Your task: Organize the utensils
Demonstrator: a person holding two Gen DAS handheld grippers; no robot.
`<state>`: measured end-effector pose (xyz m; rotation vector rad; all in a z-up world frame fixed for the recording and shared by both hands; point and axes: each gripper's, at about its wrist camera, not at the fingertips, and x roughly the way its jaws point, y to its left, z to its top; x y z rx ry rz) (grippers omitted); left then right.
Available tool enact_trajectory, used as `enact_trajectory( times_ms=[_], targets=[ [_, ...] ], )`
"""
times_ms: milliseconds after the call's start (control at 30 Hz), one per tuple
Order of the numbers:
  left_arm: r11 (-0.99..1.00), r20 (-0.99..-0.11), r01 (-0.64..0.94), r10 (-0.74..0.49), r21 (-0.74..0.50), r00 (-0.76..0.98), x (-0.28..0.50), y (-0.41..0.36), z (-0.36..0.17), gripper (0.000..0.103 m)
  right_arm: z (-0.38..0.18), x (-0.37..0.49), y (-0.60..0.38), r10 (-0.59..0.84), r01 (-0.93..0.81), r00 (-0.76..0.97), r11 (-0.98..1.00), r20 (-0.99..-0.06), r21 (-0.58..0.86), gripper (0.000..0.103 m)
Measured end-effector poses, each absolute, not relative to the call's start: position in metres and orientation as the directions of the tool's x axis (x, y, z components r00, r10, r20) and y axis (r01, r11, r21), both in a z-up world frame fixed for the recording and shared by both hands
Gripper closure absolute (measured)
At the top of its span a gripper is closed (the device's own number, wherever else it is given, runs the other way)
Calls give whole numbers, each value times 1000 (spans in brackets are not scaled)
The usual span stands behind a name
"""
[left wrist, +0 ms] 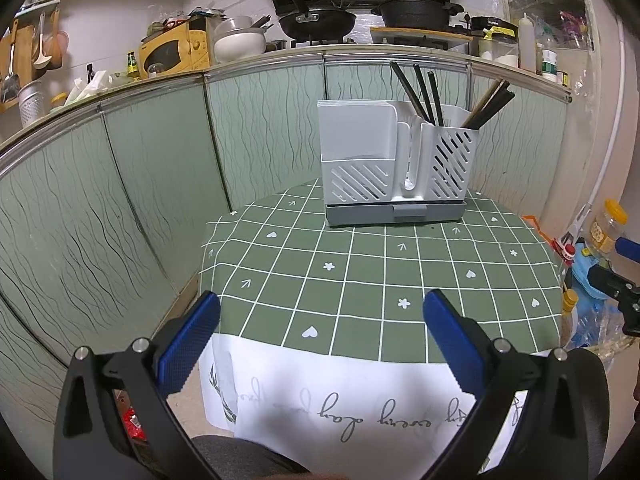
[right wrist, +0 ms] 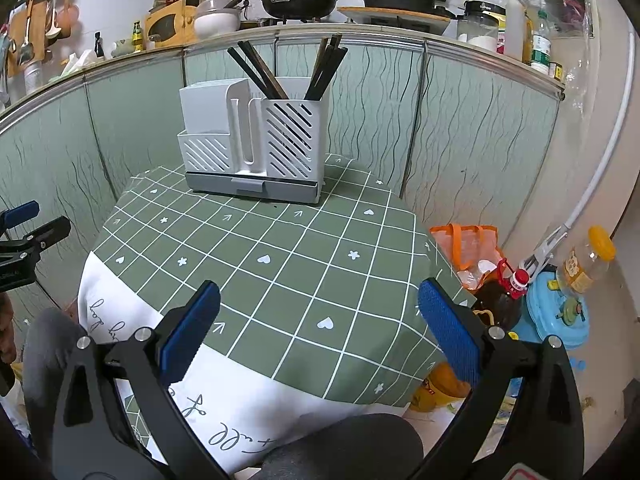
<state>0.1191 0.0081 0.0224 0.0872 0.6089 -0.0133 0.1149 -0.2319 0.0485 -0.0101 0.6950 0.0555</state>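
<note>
A white slotted utensil holder (left wrist: 394,164) (right wrist: 256,148) on a grey base stands at the far side of the green checked tablecloth (left wrist: 360,276) (right wrist: 280,272). Dark chopsticks (left wrist: 424,96) (right wrist: 260,72) stick up from its tall right compartments, in two leaning bunches. My left gripper (left wrist: 320,340) hovers open over the near edge of the table, nothing between its blue pads. My right gripper (right wrist: 318,332) is likewise open and empty above the near right part of the cloth. Each gripper shows at the edge of the other's view.
Green wavy-patterned cabinet panels (left wrist: 260,128) curve behind the table under a counter with pans (left wrist: 316,20) and a yellow microwave (left wrist: 172,50). On the floor at right lie an orange bag (right wrist: 468,248), bottles (right wrist: 508,292), a yellow-lidded jar (right wrist: 588,260) and a blue gas canister (right wrist: 560,312). A person's knees sit below the table edge.
</note>
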Motion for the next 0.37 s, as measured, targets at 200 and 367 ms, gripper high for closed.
enact_trajectory(
  times_ms=[200,367],
  targets=[
    [996,-580,45,7,76,815,120,8,22,4,48,115,-232,49,-55,764,998,-643,10,8],
    [996,-586,59,-6,70,811,121,6,22,4,46,115,-231,50,-56,763,998,-645,11,8]
  ],
)
